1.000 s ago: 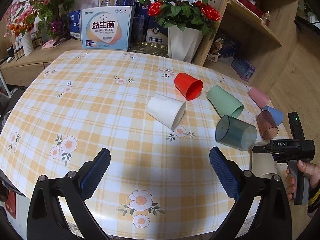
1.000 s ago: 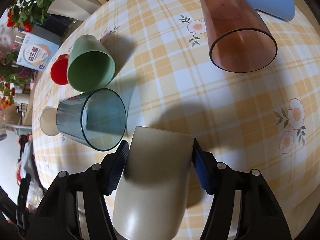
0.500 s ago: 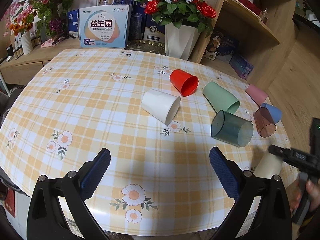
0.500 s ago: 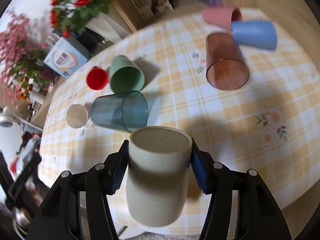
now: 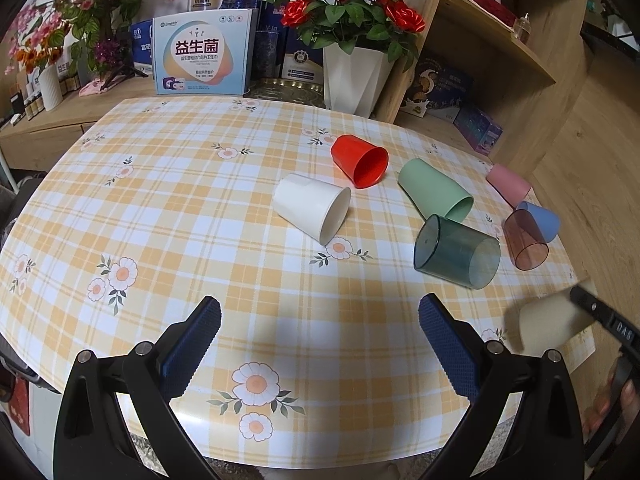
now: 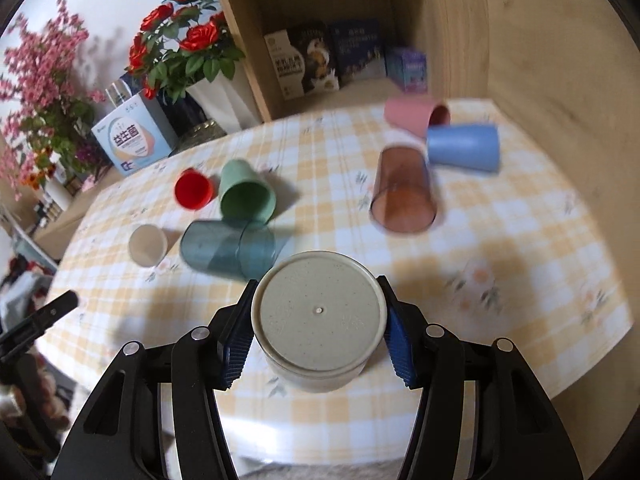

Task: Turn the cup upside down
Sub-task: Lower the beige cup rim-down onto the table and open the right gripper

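My right gripper (image 6: 318, 328) is shut on a beige cup (image 6: 318, 314), held above the table's near right edge with its closed base turned toward the camera. The same cup (image 5: 548, 320) shows blurred at the right edge of the left wrist view. My left gripper (image 5: 320, 344) is open and empty above the front of the checked tablecloth (image 5: 180, 208).
Several cups lie on their sides: white (image 5: 312, 206), red (image 5: 360, 160), green (image 5: 434, 188), teal clear (image 5: 456, 250), brown clear (image 5: 524, 240), blue (image 5: 540, 220), pink (image 5: 508, 182). A vase of roses (image 5: 356, 76), boxes and shelves stand behind the table.
The right gripper has lifted the beige cup off the table and rotated it from lying flat to base facing the camera. The left gripper stays open and has barely moved.
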Tool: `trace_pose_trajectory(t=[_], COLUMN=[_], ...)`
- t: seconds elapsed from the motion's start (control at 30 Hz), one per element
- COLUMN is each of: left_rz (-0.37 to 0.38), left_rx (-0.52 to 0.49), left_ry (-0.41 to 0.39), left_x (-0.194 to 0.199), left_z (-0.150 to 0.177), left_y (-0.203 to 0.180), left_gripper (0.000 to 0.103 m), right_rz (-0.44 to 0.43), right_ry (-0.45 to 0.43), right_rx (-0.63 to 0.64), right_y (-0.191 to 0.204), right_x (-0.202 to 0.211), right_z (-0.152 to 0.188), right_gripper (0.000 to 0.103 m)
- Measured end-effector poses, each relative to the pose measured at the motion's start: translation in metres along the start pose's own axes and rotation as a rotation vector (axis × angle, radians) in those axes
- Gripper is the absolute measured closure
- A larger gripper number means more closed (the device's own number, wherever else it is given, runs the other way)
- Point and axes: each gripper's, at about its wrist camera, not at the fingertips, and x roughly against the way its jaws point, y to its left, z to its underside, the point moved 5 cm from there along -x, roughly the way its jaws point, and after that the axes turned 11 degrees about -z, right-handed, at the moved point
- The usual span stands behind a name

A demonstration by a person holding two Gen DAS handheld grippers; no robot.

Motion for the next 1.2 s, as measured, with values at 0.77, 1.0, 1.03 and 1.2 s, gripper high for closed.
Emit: trace_pose_trajectory(t=[0.77, 1.0, 1.03, 1.2], left_rz=[-0.010, -0.012, -0.012, -0.013], left_rx=[0.022, 0.025, 0.024, 0.023], left_ry=[0.008, 0.003, 0.003, 0.001], left_x=[-0.004, -0.003, -0.003, -0.003], left_z=[-0.001, 0.000, 0.000, 0.000], left_y=[0.008, 0.009, 0.009, 0.010], left_gripper=[0.006, 0.006, 0.006, 0.006], right_rz=[0.123, 0.135, 0.137, 0.135], right_ry=[0.114, 0.104, 0.104, 0.104], right_rx=[0.125, 0.142, 0.146, 0.142], right_y=[0.016, 0.019, 0.019, 0.019], right_x=[-0.055, -0.055, -0.055, -0.055], right_z=[0.001, 0.003, 0.003, 0.003], right_gripper=[0.048, 0.048, 0.048, 0.048])
